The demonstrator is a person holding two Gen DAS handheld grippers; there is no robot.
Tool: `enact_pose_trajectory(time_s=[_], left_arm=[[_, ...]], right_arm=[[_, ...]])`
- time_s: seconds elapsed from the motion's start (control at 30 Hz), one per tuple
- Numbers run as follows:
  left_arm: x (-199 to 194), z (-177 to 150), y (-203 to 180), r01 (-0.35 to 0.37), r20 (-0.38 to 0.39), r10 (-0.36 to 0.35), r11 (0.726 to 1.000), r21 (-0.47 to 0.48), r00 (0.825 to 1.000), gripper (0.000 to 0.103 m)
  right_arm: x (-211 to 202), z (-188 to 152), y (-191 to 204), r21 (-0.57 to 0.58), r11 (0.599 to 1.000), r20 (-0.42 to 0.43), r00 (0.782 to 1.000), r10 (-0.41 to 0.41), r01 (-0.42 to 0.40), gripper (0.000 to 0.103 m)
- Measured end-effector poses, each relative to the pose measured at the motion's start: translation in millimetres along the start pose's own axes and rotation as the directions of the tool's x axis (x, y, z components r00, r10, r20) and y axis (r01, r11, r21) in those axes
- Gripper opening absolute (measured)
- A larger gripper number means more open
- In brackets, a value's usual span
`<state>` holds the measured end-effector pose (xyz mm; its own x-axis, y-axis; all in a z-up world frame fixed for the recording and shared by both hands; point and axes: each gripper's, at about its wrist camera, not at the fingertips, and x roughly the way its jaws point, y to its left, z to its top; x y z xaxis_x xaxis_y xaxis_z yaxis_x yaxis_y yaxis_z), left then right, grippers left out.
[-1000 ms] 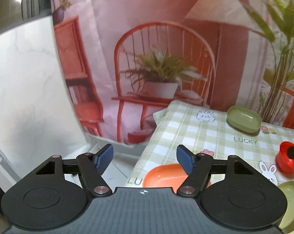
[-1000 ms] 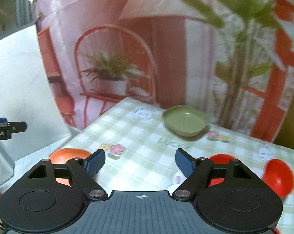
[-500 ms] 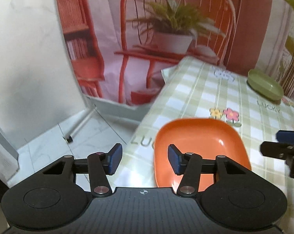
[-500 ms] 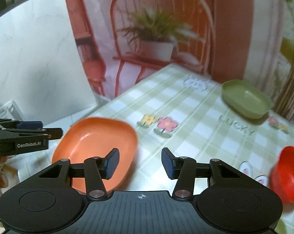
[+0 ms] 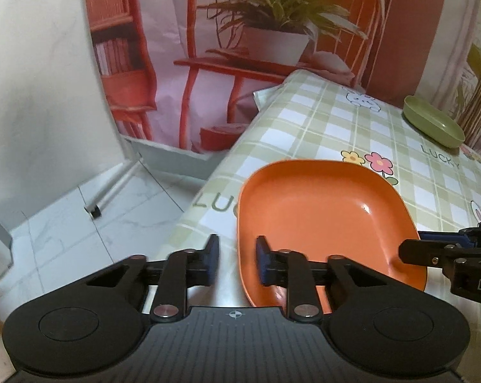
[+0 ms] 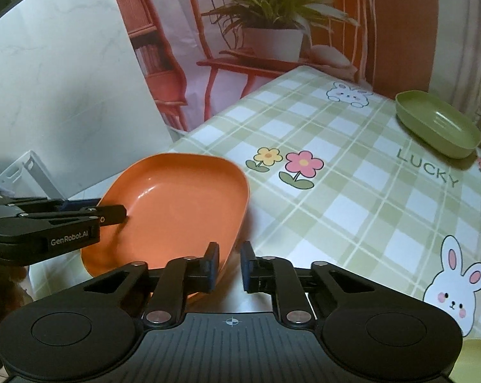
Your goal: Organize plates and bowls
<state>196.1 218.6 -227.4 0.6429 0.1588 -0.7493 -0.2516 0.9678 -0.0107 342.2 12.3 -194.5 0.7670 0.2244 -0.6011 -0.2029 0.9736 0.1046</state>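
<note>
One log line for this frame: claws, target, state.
left claw: straddling near-left rim of orange plate, not shut | right claw: straddling its right rim, not shut | plate on tablecloth | green plate far

An orange plate [image 5: 323,210] with a glossy sheen was recorded. A matte olive-green dish [image 6: 438,127] was noted. The tablecloth [image 6: 352,191] was seen checked in pale green and white, printed with a yellow flower, a pink flower, white pink-eared rabbits and green "LUCKY" lettering. Left gripper [image 5: 235,261] and right gripper [image 6: 229,268] were logged as black, with dark blue pads [image 5: 262,263]. The backdrop [image 5: 208,48] was printed in pink and red-orange, with a green potted plant.
</note>
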Motion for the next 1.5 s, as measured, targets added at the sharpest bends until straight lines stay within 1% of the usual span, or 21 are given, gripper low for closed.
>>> enact_pose_trajectory(time_s=[0.03,0.1,0.17,0.37,0.57,0.8,1.1,1.27,1.5], left_arm=[[0,0,0,0.014,-0.001,-0.014,1.000,-0.002,1.000,0.017],[-1,-2,-3,0.016,0.009,-0.016,1.000,0.008,1.000,0.013],[-2,-4,-7,0.002,0.015,-0.002,1.000,0.020,1.000,0.013],[-12,-9,-17,0.017,0.006,-0.017,0.999,0.028,1.000,0.013],[-27,-10,-32,0.036,0.005,-0.036,0.999,0.035,0.999,0.013],[-49,-8,-64,0.088,0.029,-0.090,0.994,0.072,0.996,0.013],[-76,-2,-116,0.150,0.070,-0.164,0.975,0.165,0.984,0.013],[-83,-3,-141,0.184,0.066,-0.198,0.966,0.180,0.978,0.013],[-94,-12,-176,0.204,0.056,-0.223,0.951,0.233,0.973,0.013]], right_arm=[[-1,0,0,0.002,1.000,-0.001,1.000,0.005,-0.005,0.011],[-1,0,0,0.006,1.000,0.003,1.000,0.007,-0.007,0.009],[-3,-2,-2,0.017,1.000,0.009,1.000,0.003,-0.004,0.009],[-15,-5,-16,0.091,0.996,0.018,1.000,0.011,-0.013,0.008],[-39,-12,-27,0.117,0.993,0.053,0.998,-0.021,0.014,0.007],[-78,-18,-54,0.181,0.983,0.106,0.993,-0.055,0.035,0.007],[-132,-33,-94,0.252,0.965,0.185,0.976,-0.116,0.067,0.007],[-155,-46,-115,0.286,0.955,0.215,0.967,-0.138,0.073,0.008],[-179,-71,-145,0.343,0.937,0.234,0.960,-0.155,0.067,0.008]])
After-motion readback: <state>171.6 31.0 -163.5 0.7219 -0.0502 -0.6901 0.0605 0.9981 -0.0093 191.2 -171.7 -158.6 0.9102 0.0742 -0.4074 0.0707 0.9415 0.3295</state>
